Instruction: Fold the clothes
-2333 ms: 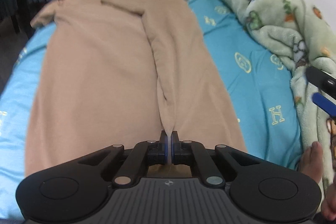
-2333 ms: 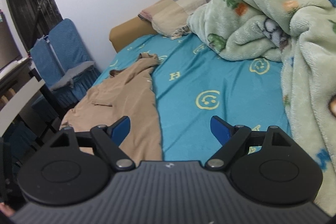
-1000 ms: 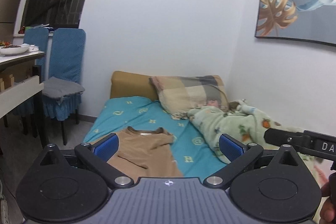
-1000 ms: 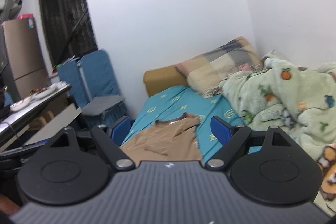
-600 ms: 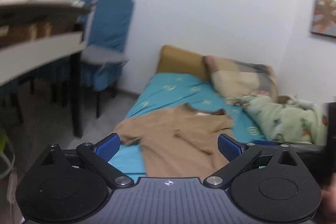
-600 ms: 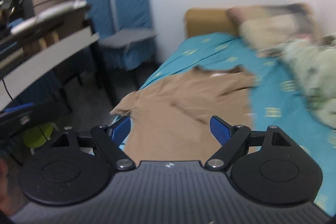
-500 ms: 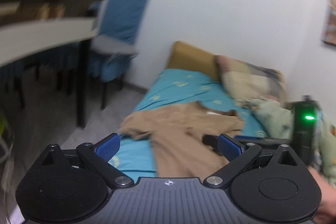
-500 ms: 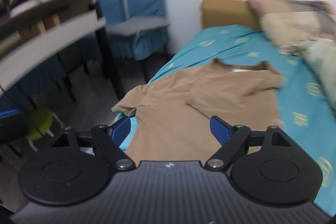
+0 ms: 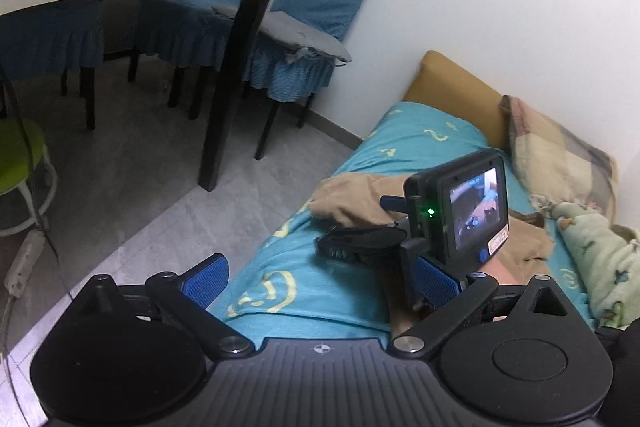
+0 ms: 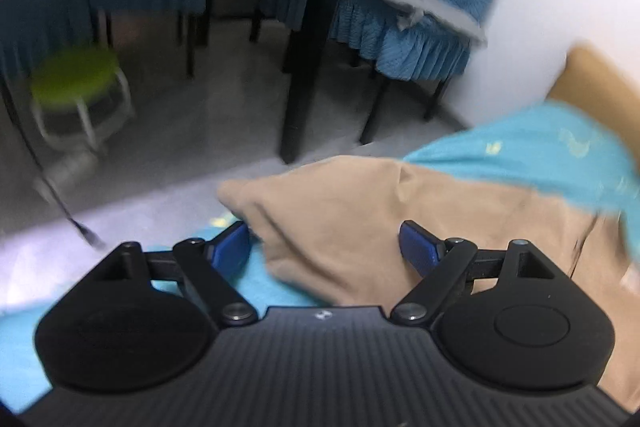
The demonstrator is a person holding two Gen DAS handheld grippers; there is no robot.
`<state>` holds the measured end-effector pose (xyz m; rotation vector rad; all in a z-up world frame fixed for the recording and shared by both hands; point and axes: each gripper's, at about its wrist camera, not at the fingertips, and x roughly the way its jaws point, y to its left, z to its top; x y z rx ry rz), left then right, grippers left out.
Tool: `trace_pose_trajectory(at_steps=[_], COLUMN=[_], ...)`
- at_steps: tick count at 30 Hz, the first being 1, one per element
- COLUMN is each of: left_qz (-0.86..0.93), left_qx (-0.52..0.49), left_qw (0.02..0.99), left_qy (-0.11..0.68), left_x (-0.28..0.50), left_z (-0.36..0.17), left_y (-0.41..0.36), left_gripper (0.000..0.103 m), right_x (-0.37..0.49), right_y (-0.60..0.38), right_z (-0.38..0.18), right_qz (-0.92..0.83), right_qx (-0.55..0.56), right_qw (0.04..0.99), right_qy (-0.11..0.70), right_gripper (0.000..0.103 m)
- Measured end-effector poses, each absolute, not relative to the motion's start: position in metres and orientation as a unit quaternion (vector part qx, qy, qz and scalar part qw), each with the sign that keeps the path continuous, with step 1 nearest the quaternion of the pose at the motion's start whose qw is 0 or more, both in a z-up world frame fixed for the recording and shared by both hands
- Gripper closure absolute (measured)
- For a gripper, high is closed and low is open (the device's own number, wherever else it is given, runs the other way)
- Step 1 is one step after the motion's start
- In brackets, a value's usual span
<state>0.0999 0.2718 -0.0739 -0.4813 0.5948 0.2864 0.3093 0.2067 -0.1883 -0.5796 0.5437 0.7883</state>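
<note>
1. Reaching toward the tan shirt [image 10: 360,211] on the bed [image 10: 540,143], my right gripper [image 10: 324,247] has its jaws spread but closing, with the sleeve end in the lower middle of the right wrist view lying between them; the pads do not press on the cloth yet as far as I can tell.
2. My left gripper [image 9: 320,281] hangs with its jaws released and wide, nothing between them but the blue sheet at the bed's edge in the lower middle of the left wrist view.
3. The shirt lies on the bed in the centre right of that view, partly hidden behind the right gripper's camera unit [image 9: 460,215]; one sleeve sticks out toward the floor side.
4. I judge the fold to be at an early-to-middle stage: this sleeve is not folded in, and I cannot tell from here how the far side of the shirt lies.
5. What looks left: pinch this sleeve, carry it across the body, then fold the length and tidy the edges.
6. The pillow [image 9: 560,155] and the green blanket [image 9: 600,251] sit at the right of the frame, apart from the shirt's sleeve.
</note>
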Motion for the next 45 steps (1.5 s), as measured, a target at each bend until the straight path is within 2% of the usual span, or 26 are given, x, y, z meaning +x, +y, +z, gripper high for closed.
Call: trace_pose_trajectory(at_steps=[1, 2, 3, 4, 7, 13, 16, 19, 23, 24, 25, 26, 27, 36, 41, 45], left_qz=[0.144, 0.148, 0.152, 0.156, 0.159, 0.133, 0.106, 0.083, 0.055, 0.049, 0.041, 0.036, 0.031, 0.002, -0.014, -0.028], left_qx=[-0.235, -0.237, -0.238, -0.239, -0.234, -0.205, -0.187, -0.169, -0.151, -0.152, -0.153, -0.151, -0.149, -0.160, -0.156, -0.194], left_qw=[0.917, 0.916, 0.915, 0.914, 0.918, 0.932, 0.939, 0.944, 0.944, 0.942, 0.941, 0.940, 0.939, 0.934, 0.925, 0.905], left_qy=[0.289, 0.289, 0.289, 0.288, 0.280, 0.268, 0.268, 0.273, 0.289, 0.295, 0.299, 0.304, 0.308, 0.320, 0.345, 0.377], left_x=[0.100, 0.100, 0.101, 0.101, 0.098, 0.087, 0.082, 0.086, 0.102, 0.107, 0.111, 0.114, 0.117, 0.113, 0.096, 0.079], left_z=[-0.075, -0.076, -0.077, -0.078, -0.075, -0.064, -0.063, -0.069, -0.083, -0.088, -0.092, -0.095, -0.098, -0.101, -0.094, -0.093], left_y=[0.271, 0.270, 0.269, 0.268, 0.257, 0.228, 0.210, 0.194, 0.176, 0.172, 0.168, 0.163, 0.160, 0.148, 0.140, 0.144], left_gripper=[0.003, 0.003, 0.003, 0.003, 0.003, 0.003, 0.003, 0.003, 0.003, 0.003, 0.003, 0.003, 0.004, 0.004, 0.004, 0.005], right_x=[0.311, 0.314, 0.314, 0.311, 0.301, 0.303, 0.320, 0.336, 0.351, 0.352, 0.349, 0.346, 0.342, 0.270, 0.185, 0.114], right_y=[0.210, 0.209, 0.207, 0.200, 0.175, 0.041, -0.032, -0.089, -0.122, -0.126, -0.130, -0.134, -0.138, -0.160, -0.187, -0.204], right_z=[-0.191, -0.189, -0.185, -0.175, -0.143, -0.072, -0.072, -0.095, -0.138, -0.145, -0.148, -0.151, -0.153, -0.107, -0.065, -0.037], right_qz=[0.366, 0.360, 0.353, 0.340, 0.300, 0.194, 0.116, 0.054, 0.069, 0.074, 0.079, 0.083, 0.087, 0.108, 0.113, 0.108], right_qx=[-0.280, -0.272, -0.262, -0.252, -0.216, -0.050, 0.028, 0.070, 0.086, 0.082, 0.085, 0.087, 0.092, 0.109, 0.124, 0.154], right_qw=[0.850, 0.854, 0.861, 0.874, 0.911, 0.972, 0.982, 0.978, 0.963, 0.960, 0.959, 0.957, 0.957, 0.959, 0.955, 0.950], right_qy=[0.254, 0.259, 0.257, 0.239, 0.183, 0.125, 0.146, 0.187, 0.246, 0.256, 0.259, 0.263, 0.263, 0.239, 0.245, 0.251], right_gripper=[0.031, 0.048, 0.091, 0.096, 0.096, 0.097, 0.096, 0.096, 0.091, 0.083, 0.072, 0.040, 0.014, 0.015, 0.015, 0.015])
